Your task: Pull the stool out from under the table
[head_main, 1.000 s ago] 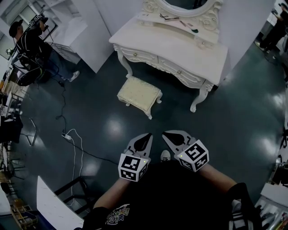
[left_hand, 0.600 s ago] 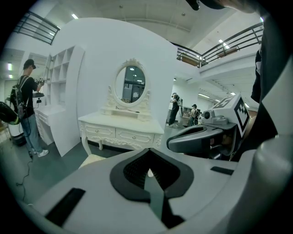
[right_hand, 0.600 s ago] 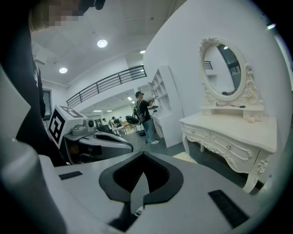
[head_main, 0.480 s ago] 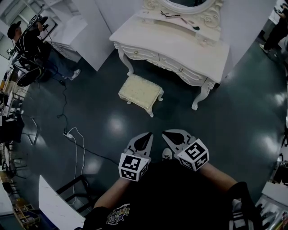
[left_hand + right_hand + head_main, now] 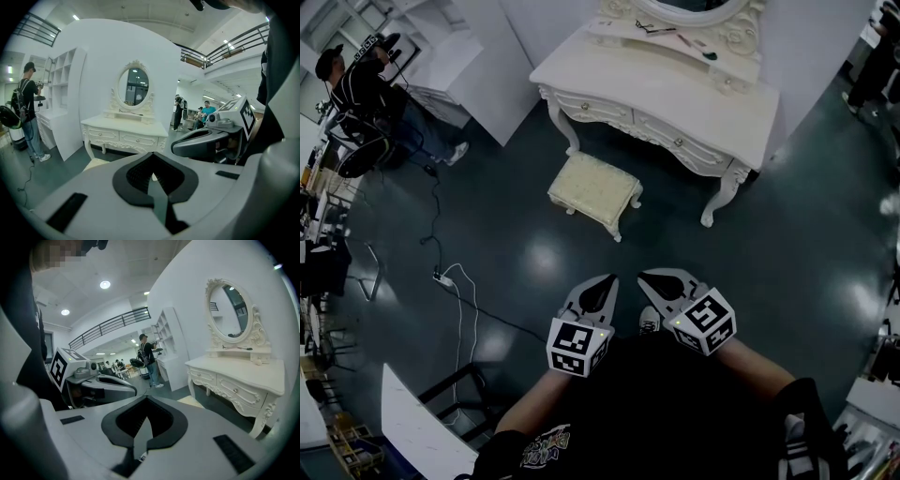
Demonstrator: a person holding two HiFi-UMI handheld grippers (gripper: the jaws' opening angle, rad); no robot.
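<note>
In front of the table, the stool is being shown on the dark, glossy floor. Its cushion is being seen whole from above, with its far edge just beside the table's drawer front. In the head view no part of the stool is being covered by the table top.

Well apart from the table, on the near side of the stool, the left gripper and the right gripper are being held side by side, close to the person's body. Both are being pointed toward the table and somewhat downward. Each pair of jaws is being held closed, pad against pad, with nothing between them, as both gripper views are showing. Neither gripper is touching the stool.

Two stages are being fitted by this arrangement: a stool already standing clear of the table, or one standing at the table's front and meant to go farther from it. Which of the two applies is not being settled by the views.

Should the stool be handled at all, the following is being judged advisable:
- The jaws are opened before the seat edge is taken.
- The side away from the table is gripped evenly by both grippers.
- The pull is kept low and straight, so that the stool is not turned toward the table's curved leg.
- The white cable, lying well apart from the table, is kept out of the path.
</note>
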